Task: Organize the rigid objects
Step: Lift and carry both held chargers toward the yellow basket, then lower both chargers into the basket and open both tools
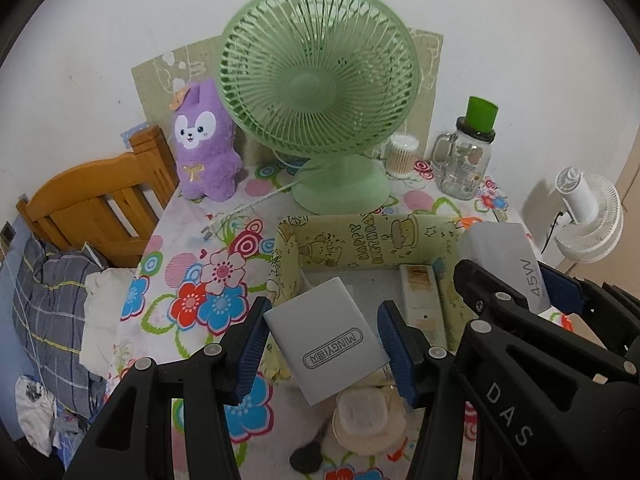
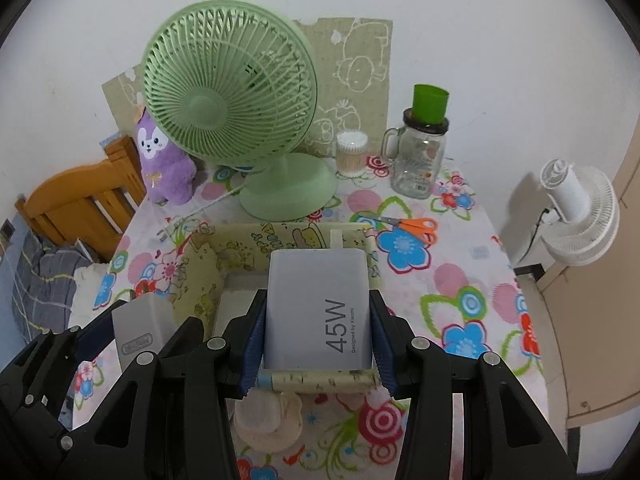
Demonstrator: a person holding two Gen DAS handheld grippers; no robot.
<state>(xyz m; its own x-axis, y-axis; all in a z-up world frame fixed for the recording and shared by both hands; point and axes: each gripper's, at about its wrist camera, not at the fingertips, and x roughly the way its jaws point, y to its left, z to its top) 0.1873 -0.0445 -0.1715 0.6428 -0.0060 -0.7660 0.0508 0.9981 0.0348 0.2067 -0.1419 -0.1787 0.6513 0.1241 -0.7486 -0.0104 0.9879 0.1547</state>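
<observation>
At the frame's lower centre, the left gripper [image 1: 320, 344] has its jaws clamped on a grey charger [image 1: 326, 340] and the right gripper [image 2: 316, 340] on a white charger [image 2: 318, 312], both poised over the paper-lined box [image 2: 200, 280], apparently for dropping in.

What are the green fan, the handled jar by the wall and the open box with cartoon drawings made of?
Green fan: looks like moulded plastic, matte pastel, with thin even grille ribs.
Handled jar: clear glass, see-through and glinting; its dark lid's material is unclear.
Open box: probably cardboard covered in printed paper, its walls slightly bent and wrinkled.
</observation>
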